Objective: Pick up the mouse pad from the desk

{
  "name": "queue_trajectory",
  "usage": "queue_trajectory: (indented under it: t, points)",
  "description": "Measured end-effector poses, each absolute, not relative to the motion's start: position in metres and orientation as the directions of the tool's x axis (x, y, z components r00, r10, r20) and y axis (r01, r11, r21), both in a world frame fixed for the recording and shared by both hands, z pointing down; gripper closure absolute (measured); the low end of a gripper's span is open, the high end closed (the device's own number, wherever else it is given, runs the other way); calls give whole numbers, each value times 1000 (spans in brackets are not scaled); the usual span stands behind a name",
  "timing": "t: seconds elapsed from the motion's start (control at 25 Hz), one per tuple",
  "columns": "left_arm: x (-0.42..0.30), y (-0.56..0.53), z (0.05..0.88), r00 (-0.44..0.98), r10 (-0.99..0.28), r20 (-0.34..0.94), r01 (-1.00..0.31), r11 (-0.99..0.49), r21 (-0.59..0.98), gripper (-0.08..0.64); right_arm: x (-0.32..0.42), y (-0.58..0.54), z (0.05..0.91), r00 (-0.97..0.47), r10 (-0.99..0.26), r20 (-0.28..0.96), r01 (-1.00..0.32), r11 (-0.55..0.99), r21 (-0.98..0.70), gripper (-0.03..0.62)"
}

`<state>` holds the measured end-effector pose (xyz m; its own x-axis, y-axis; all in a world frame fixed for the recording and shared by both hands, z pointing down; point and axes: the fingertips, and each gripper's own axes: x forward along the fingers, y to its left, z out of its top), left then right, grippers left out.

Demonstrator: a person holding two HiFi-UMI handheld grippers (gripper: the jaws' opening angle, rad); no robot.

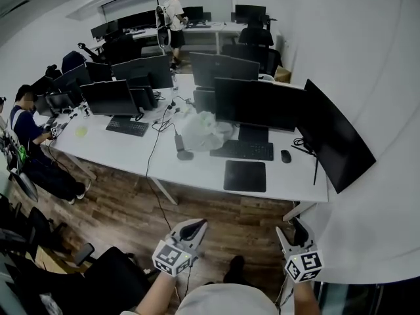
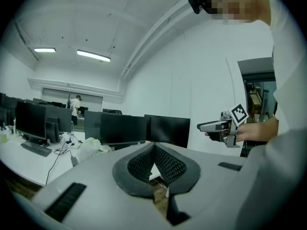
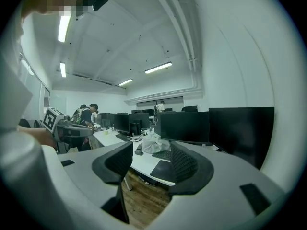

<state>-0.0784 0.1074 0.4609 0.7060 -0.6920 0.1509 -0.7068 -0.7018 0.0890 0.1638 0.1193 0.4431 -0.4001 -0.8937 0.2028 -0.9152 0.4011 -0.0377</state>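
The mouse pad (image 1: 245,176) is a black rectangle lying flat near the front edge of the white desk (image 1: 197,172), in front of a keyboard. Both grippers hang over the wooden floor, well short of the desk and touching nothing. My left gripper (image 1: 199,224) is shut, its dark ribbed pads (image 2: 168,164) meeting at the tips with nothing between them. My right gripper (image 1: 290,231) is open and empty. In the right gripper view the mouse pad (image 3: 163,169) shows through the gap between the jaws of the right gripper (image 3: 151,145), still far off.
On the desk are a black keyboard (image 1: 242,149), a mouse (image 1: 285,155), a crumpled white bag (image 1: 203,130) and several monitors (image 1: 259,104); a large one (image 1: 335,143) stands at the right end. A person (image 1: 26,126) sits at the left. An office chair (image 1: 111,277) is beside me.
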Motion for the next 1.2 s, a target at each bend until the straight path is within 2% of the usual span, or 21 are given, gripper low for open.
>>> queue_trajectory:
  t: [0.52, 1.2]
  points:
    - [-11, 27, 469, 668, -722, 181, -742, -663, 95, 545, 225, 27, 463, -442, -868, 228, -896, 439, -66, 334]
    - [-15, -41, 505, 623, -746, 234, -780, -615, 116, 545, 226, -50, 494, -460, -840, 287, -886, 457, -82, 333]
